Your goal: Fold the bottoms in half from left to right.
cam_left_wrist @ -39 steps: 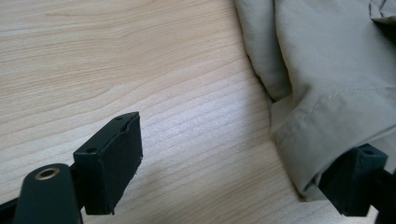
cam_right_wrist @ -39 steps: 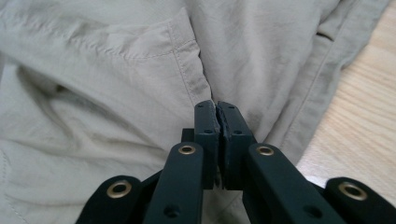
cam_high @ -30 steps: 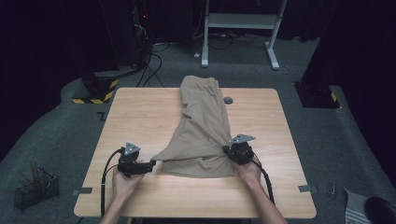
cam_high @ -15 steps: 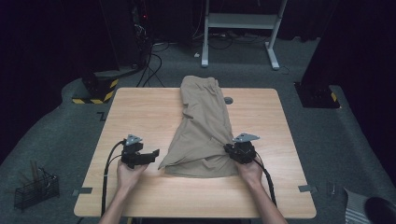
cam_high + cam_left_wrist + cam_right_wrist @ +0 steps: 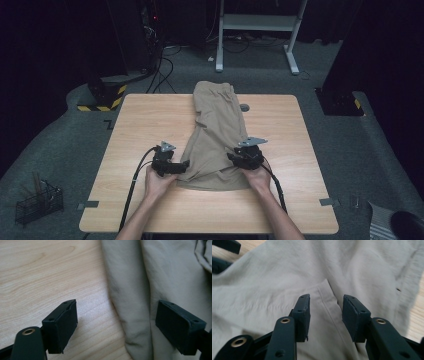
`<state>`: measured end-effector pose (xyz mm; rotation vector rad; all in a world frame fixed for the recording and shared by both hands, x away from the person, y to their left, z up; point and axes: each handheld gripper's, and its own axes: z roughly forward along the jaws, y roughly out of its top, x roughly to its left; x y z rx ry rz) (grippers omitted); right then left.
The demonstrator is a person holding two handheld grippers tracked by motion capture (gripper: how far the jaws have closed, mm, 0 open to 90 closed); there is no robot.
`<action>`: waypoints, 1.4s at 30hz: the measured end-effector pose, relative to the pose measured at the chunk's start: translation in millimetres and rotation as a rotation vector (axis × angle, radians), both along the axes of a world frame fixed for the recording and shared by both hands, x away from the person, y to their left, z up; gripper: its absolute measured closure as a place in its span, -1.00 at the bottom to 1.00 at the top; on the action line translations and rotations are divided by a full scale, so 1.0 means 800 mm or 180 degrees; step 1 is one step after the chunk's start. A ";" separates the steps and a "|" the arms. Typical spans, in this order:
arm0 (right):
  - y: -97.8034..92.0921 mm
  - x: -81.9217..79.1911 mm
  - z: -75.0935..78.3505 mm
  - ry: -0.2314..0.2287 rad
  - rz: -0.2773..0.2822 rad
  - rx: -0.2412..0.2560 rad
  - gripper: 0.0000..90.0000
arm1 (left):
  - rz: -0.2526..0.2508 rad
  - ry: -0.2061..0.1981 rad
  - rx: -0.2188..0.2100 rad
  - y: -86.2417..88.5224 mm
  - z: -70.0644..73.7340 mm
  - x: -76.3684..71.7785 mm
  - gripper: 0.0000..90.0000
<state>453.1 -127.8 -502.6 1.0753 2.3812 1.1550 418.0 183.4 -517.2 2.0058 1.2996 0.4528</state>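
Tan trousers lie lengthwise mid-table. Your left gripper gapes wide astride near-left hem edge, holding nothing. Your right gripper, half-open, empty, straddles seam, probably lined up for pinch.

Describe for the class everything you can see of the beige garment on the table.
The beige garment looks like folded trousers or shorts of thin woven cloth, creased, with stitched seams. It lies flat along the middle of the wooden table, narrow at the far end and wider near the person. The open left gripper straddles its left edge, one jaw over wood, one over cloth. The open right gripper hovers over a seam near its right side.
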 end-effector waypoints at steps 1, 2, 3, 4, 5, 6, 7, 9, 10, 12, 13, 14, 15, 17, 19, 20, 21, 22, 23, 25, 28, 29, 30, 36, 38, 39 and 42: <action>0.006 0.006 -0.003 0.0042 -0.0010 -0.0003 0.25 | 0.0014 -0.0005 0.0016 0.000 -0.001 -0.001 -0.62; 0.006 0.006 -0.003 0.0042 -0.0010 -0.0003 0.25 | 0.0026 -0.0002 0.0016 -0.001 -0.001 -0.002 -0.62; 0.008 0.010 -0.005 0.0081 -0.0002 -0.0013 0.25 | 0.0036 -0.0012 0.0031 -0.001 -0.002 -0.003 -0.62; 0.011 0.012 -0.007 0.0117 0.0003 -0.0034 0.25 | 0.0040 -0.0015 0.0049 -0.002 -0.002 -0.005 -0.62; 0.013 0.015 -0.010 0.0166 0.0002 -0.0064 0.30 | 0.0039 -0.0029 0.0093 -0.003 -0.003 -0.006 -0.62; 0.015 0.016 -0.012 0.0199 0.0020 -0.0091 0.47 | 0.0034 -0.0039 0.0157 -0.004 -0.004 -0.008 -0.63; 0.016 0.015 -0.013 0.0214 0.0073 -0.0129 0.58 | 0.0034 -0.0050 0.0191 -0.005 -0.005 -0.009 -0.65; 0.016 0.011 -0.014 0.0186 0.0144 -0.0181 0.87 | 0.0048 -0.0044 0.0175 -0.005 -0.006 -0.010 -0.67; 0.014 0.008 -0.014 0.0159 0.0190 -0.0200 1.00 | 0.0047 -0.0042 0.0164 -0.004 -0.007 -0.010 -0.67; 0.008 -0.002 -0.011 0.0122 0.0231 -0.0183 1.00 | 0.0060 -0.0041 0.0155 -0.003 -0.007 -0.010 -0.68; 0.008 -0.002 -0.011 0.0122 0.0231 -0.0183 1.00 | 0.0070 -0.0038 0.0153 -0.003 -0.008 -0.011 -0.68; 0.004 -0.008 -0.009 0.0095 0.0250 -0.0174 1.00 | 0.0082 -0.0041 0.0160 -0.002 -0.008 -0.012 -0.68; 0.000 -0.015 -0.007 0.0058 0.0268 -0.0174 1.00 | 0.0095 -0.0046 0.0164 -0.002 -0.008 -0.014 -0.68; -0.009 -0.028 -0.004 0.0008 0.0290 -0.0177 1.00 | 0.0111 -0.0061 0.0164 -0.002 -0.008 -0.017 -0.68; -0.018 -0.038 -0.004 0.0012 0.0297 -0.0156 1.00 | 0.0118 -0.0063 0.0157 0.000 -0.008 -0.020 -0.68; -0.022 -0.040 -0.005 0.0016 0.0279 -0.0150 1.00 | 0.0126 -0.0064 0.0157 0.000 -0.008 -0.020 -0.68; -0.024 -0.040 -0.005 -0.0009 0.0258 -0.0138 0.98 | 0.0130 -0.0066 0.0161 0.000 -0.008 -0.021 -0.68; -0.025 -0.039 -0.003 -0.0028 0.0226 -0.0100 0.88 | 0.0141 -0.0068 0.0165 -0.001 -0.008 -0.021 -0.68; -0.024 -0.036 -0.001 -0.0040 0.0198 -0.0046 0.78 | 0.0153 -0.0074 0.0178 -0.002 -0.007 -0.022 -0.68; -0.016 -0.030 0.003 -0.0065 0.0162 -0.0015 0.64 | 0.0160 -0.0099 0.0197 -0.003 -0.007 -0.025 -0.66; 0.003 -0.014 0.001 -0.0062 0.0136 -0.0148 0.44 | 0.0160 -0.0110 0.0176 0.000 -0.008 -0.031 -0.67; 0.007 -0.008 -0.003 -0.0025 0.0131 -0.0187 0.39 | 0.0170 -0.0109 0.0170 0.002 -0.009 -0.034 -0.68; 0.011 -0.004 -0.006 -0.0009 0.0121 -0.0244 0.36 | 0.0185 -0.0109 0.0163 0.004 -0.010 -0.036 -0.68; 0.012 -0.005 -0.018 0.0084 0.0172 -0.0331 0.74 | 0.0264 -0.0182 0.0171 0.009 -0.013 -0.045 -0.68; 0.010 -0.008 -0.017 0.0045 0.0249 -0.0410 0.92 | 0.0258 -0.0176 0.0172 0.009 -0.013 -0.044 -0.69; 0.009 -0.010 -0.016 0.0038 0.0265 -0.0414 0.96 | 0.0259 -0.0178 0.0169 0.009 -0.013 -0.044 -0.69; 0.002 -0.023 -0.012 -0.0031 0.0299 -0.0377 0.98 | 0.0262 -0.0176 0.0168 0.009 -0.013 -0.044 -0.69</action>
